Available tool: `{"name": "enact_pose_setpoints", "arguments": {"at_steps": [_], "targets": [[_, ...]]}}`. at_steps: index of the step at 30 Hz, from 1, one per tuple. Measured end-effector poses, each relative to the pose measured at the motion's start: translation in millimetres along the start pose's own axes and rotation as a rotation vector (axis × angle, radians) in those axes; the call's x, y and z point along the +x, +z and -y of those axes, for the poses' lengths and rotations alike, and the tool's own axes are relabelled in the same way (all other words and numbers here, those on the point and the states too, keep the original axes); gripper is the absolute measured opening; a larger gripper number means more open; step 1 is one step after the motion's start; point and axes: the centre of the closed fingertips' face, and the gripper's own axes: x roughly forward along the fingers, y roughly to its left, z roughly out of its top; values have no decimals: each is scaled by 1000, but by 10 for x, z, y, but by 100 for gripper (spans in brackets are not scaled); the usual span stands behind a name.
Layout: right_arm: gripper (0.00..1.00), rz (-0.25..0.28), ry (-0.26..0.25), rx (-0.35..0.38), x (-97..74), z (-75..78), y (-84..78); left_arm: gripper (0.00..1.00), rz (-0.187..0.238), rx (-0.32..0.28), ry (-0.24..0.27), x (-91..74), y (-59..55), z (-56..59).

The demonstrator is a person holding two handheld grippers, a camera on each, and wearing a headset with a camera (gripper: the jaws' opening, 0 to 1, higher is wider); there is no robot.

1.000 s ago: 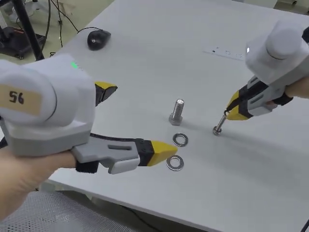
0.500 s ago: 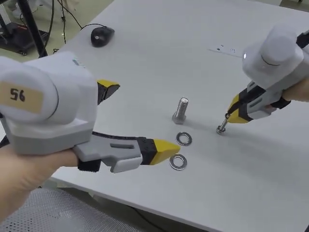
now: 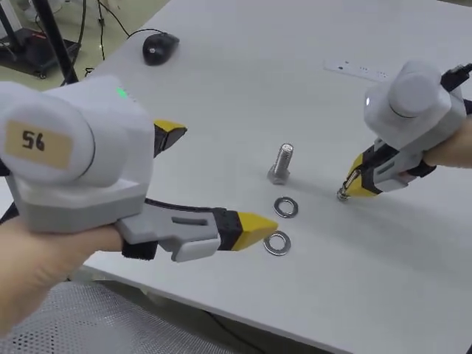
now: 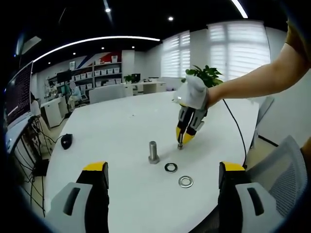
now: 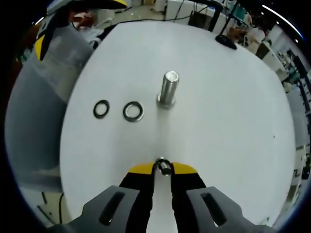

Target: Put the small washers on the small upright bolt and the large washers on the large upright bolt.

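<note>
On desk (image 3: pixel 243 81), just ahead of left tool (image 3: pixel 221 181) lower tip: near large washer (image 3: pixel 277 243), flat; far large washer (image 3: pixel 285 207) just beyond; large bolt (image 3: pixel 281 162) upright further on, nearly same line. Left tool released wide, is nearer one. Right tool (image 5: pixel 163 170) clenched on small bolt (image 3: pixel 343 194) top, off to right

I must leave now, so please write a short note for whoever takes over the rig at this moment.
Left gripper: open, empty, above the table near the two large washers.
Right gripper: shut on the small bolt's top.
Large bolt: upright, bare; both washers flat beside it.
Done: no large washer placed; anything on the small bolt is too small to judge.
To do: both large washers onto the large bolt.
</note>
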Motion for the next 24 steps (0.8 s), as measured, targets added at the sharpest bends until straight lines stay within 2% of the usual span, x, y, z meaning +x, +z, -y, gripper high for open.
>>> {"name": "enact_pose_setpoints", "arguments": {"at_steps": [7,16,21,22,23,24], "targets": [[13,5,-6,1,60,-18,-10,94,5,-12,-7,-8,14,6],[15,32,-32,19,-15,-16,-63,94,4,-2,-5,-34,35,26],[15,52,-51,51,-149,-146,-87,94,14,6,0,-69,60,39],[15,65,-47,65,-154,-215,-78,94,17,6,1,-75,62,43],[15,68,-42,68,-139,-199,-99,94,20,2,1,-83,67,50],[15,69,-37,67,-125,-246,-94,94,21,2,3,-89,69,55]]}}
